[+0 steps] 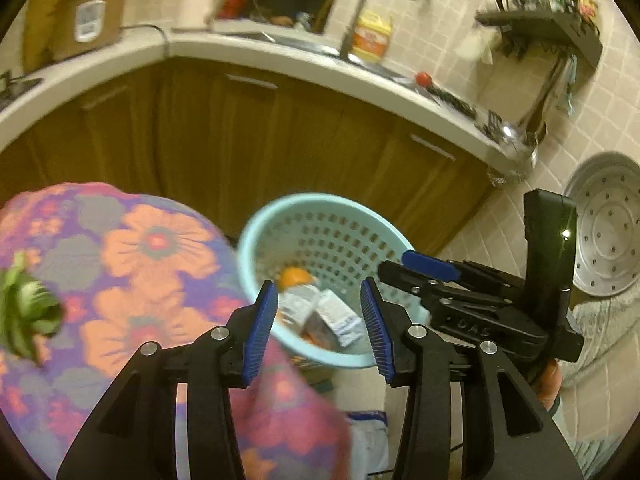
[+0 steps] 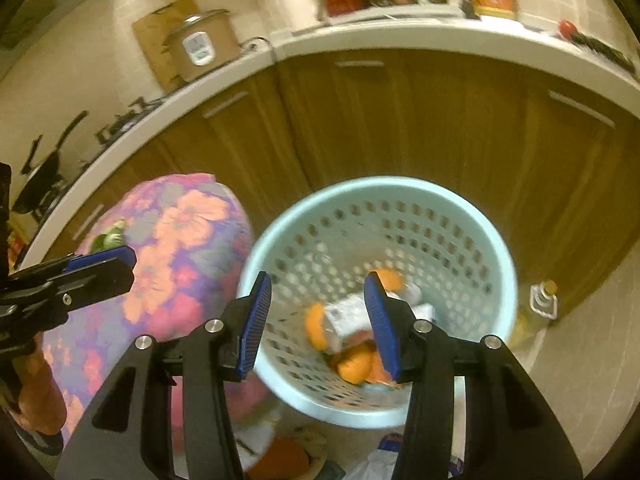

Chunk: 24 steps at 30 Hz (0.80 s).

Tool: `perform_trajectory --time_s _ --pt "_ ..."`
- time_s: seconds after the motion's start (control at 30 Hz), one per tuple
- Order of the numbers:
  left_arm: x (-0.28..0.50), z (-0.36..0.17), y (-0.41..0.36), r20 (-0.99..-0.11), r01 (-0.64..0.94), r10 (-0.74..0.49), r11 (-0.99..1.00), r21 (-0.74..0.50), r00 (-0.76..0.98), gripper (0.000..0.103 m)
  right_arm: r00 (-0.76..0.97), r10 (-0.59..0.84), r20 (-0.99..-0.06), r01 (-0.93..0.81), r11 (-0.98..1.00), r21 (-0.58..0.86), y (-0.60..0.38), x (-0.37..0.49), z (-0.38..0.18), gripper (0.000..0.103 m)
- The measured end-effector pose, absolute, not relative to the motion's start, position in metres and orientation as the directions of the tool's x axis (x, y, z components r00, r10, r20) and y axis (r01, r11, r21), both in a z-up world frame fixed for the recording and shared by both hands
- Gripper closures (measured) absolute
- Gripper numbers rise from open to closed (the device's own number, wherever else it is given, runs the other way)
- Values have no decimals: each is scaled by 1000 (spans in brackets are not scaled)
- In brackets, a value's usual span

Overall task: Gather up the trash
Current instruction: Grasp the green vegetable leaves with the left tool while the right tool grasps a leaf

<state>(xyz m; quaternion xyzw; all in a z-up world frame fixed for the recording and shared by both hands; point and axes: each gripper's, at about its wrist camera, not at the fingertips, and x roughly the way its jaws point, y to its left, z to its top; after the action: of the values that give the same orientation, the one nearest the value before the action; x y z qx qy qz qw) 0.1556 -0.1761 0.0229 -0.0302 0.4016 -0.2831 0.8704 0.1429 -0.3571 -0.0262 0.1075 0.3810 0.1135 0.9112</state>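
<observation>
A light blue perforated trash basket [image 1: 320, 208] [image 2: 460, 216] stands on the floor by the cabinets. It holds orange peels [image 2: 354, 366], a white carton [image 1: 340, 316] [image 2: 344, 316] and other scraps. My left gripper [image 1: 318, 326] is open and empty above the basket's near rim. My right gripper [image 2: 316, 322] is open and empty over the basket; it also shows from the side in the left wrist view [image 1: 432, 266]. A green leafy scrap [image 1: 24, 312] [image 2: 110, 236] lies on the floral-covered surface [image 1: 140, 280] [image 2: 180, 248].
Brown cabinets [image 1: 260, 136] and a white countertop [image 1: 280, 60] curve behind, with a sink, a rice cooker [image 2: 200, 46] and a tomato. A perforated metal tray [image 1: 604, 224] leans at right. An oil bottle [image 2: 542, 300] stands beside the basket. Bags and scraps [image 2: 372, 464] lie on the floor.
</observation>
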Motion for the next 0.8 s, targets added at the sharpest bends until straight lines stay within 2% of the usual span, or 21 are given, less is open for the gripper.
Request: perform_trajectory --time_s 0.2,0.37,0.63,0.8 --pt "144 45 -93 -633 361 -454 890 -280 627 59 692 378 -615 -276 926 259 -290 150 4 58" --pt "136 48 -18 -602 242 -383 921 -304 701 50 672 450 -588 -403 888 220 -221 160 19 58" --pt "152 26 64 -612 72 -278 938 -340 741 50 590 534 -605 -549 815 185 -123 185 12 58" --pt "174 2 76 -623 57 -314 916 -396 717 50 553 517 -653 -578 803 146 -84 208 -9 58"
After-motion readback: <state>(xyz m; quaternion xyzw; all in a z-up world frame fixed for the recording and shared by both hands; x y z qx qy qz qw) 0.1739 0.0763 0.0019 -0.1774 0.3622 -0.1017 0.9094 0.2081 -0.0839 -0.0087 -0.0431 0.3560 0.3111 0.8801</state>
